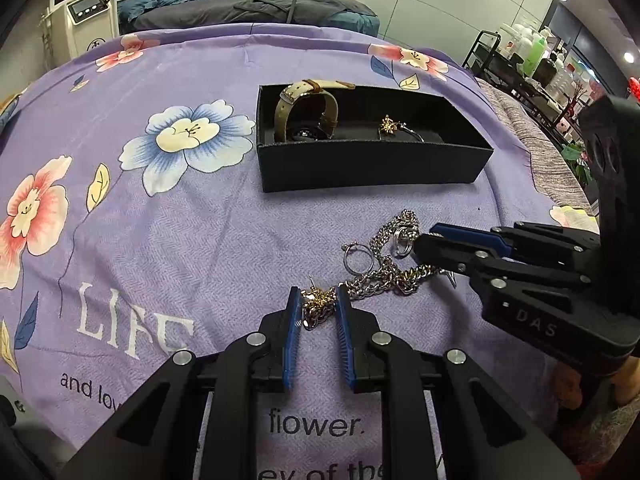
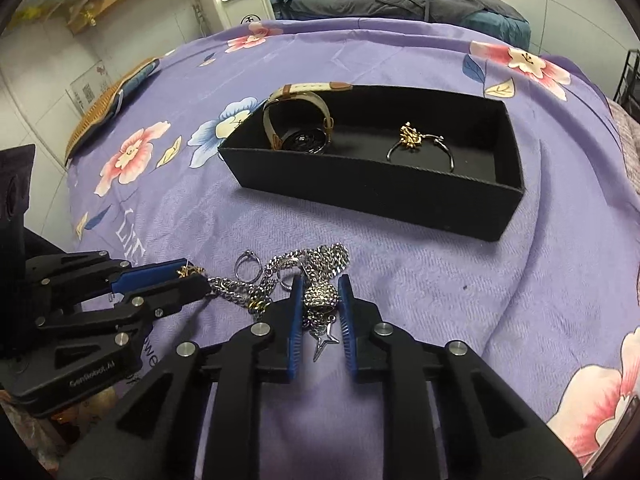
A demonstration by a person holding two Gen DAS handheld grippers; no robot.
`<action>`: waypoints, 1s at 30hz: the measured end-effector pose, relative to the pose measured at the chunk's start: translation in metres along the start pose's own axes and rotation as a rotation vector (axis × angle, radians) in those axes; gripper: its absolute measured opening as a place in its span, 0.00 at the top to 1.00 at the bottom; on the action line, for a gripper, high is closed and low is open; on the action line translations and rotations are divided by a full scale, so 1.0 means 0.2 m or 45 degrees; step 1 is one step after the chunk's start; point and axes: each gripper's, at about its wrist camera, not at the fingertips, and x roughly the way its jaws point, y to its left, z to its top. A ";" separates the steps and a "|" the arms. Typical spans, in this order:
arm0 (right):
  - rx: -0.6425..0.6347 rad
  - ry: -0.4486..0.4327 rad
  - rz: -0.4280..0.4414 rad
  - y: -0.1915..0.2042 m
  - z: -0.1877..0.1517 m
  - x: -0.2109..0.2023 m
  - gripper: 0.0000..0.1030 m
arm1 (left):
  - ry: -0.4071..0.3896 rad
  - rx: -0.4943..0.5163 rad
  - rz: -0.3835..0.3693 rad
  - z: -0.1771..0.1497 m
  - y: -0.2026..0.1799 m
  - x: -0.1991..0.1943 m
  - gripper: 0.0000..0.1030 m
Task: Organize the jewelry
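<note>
- Straddling a gold charm at the chain pile's near end, the left gripper is seen in the left wrist view; whether it is clamped yet cannot be told. The black box, beyond, already holds a watch.
- Right wrist view: right gripper is set around a studded silver pendant, contact unclear; a star charm lies between the fingers. Both ends are likely held to untangle the pile.

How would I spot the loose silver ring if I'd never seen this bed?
Start at the long black box on the purple floral bedspread, then look at the jewelry heap nearer the camera. At its left edge, the plain silver ring lies flat: an open hoop with a tiny knob, unlike the tangled chains beside it.
</note>
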 end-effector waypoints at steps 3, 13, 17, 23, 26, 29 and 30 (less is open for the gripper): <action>0.007 -0.012 -0.003 0.00 -0.01 -0.04 0.83 | -0.023 0.008 -0.002 0.02 0.00 -0.04 0.83; -0.014 -0.097 -0.015 0.02 0.05 -0.19 0.83 | -0.102 0.025 -0.020 0.12 -0.02 -0.13 0.83; -0.023 -0.130 -0.029 0.01 0.10 -0.22 0.83 | -0.132 0.057 -0.016 0.18 -0.04 -0.14 0.83; -0.016 -0.171 -0.059 -0.02 0.17 -0.24 0.83 | -0.177 0.074 -0.017 0.28 -0.06 -0.13 0.83; -0.022 -0.185 -0.081 -0.05 0.21 -0.24 0.83 | -0.200 0.075 -0.019 0.35 -0.06 -0.13 0.83; -0.016 -0.193 -0.100 -0.08 0.26 -0.22 0.83 | -0.226 0.103 -0.024 0.41 -0.09 -0.12 0.83; -0.015 -0.193 -0.111 -0.09 0.27 -0.21 0.83 | -0.230 0.112 -0.025 0.43 -0.10 -0.12 0.83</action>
